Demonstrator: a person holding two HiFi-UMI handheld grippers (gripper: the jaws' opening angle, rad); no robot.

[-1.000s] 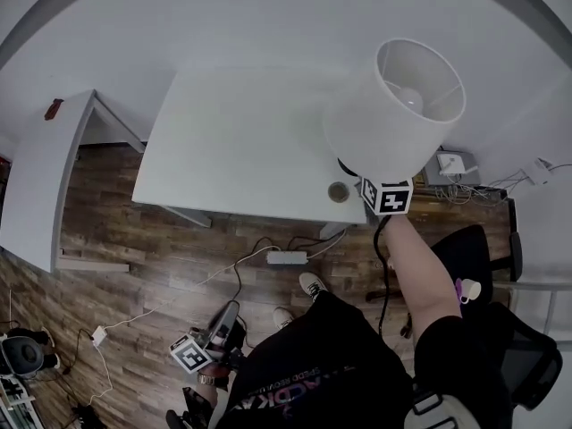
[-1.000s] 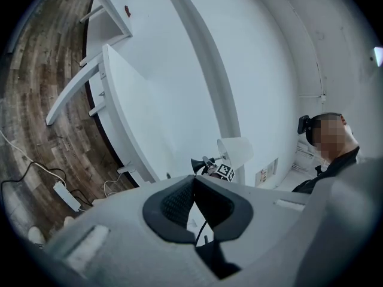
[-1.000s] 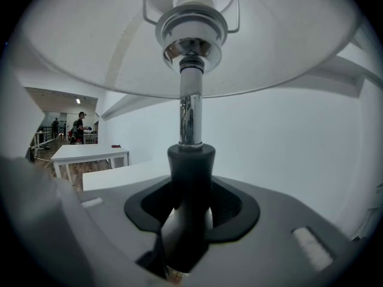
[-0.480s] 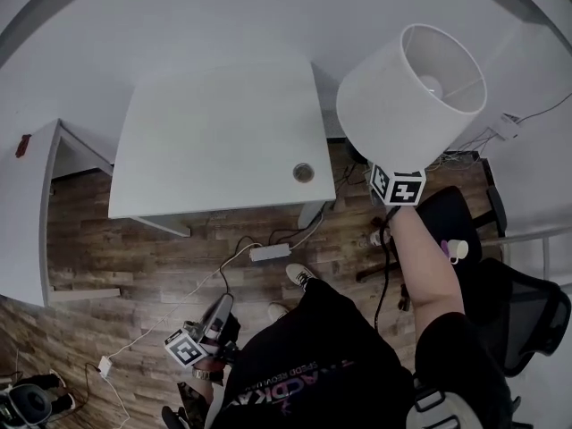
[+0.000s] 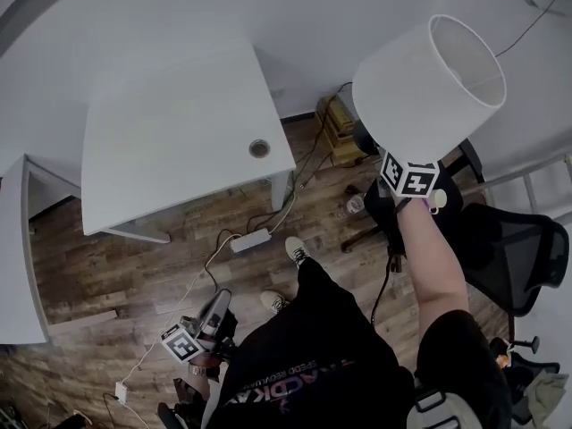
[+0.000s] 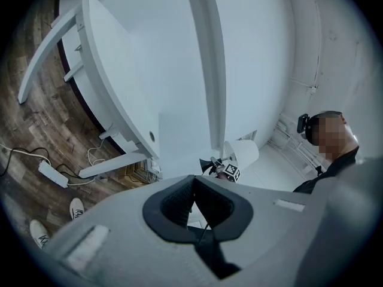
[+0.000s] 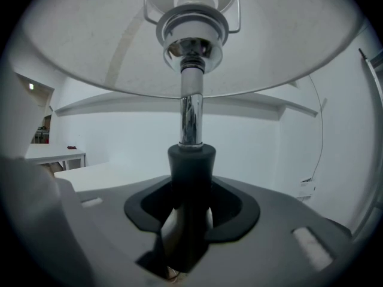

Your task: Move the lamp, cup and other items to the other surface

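Right tool (image 7: 190, 211) seemingly clamps lamp (image 7: 190, 115) stem.

The lamp (image 5: 420, 79) has a big round white shade, a shiny silver pole and a dark neck low down. It is up in the air over the wood floor (image 5: 107, 266), off to the side of the white counter (image 5: 170, 150). The right claw (image 7: 190, 202) pinches its dark neck.

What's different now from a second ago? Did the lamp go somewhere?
The right tongs carried the lamp off the desk to the right; it now hangs over the floor near the chair. They stayed clamped on it. The left tongs stayed low beside the person, shut and empty.
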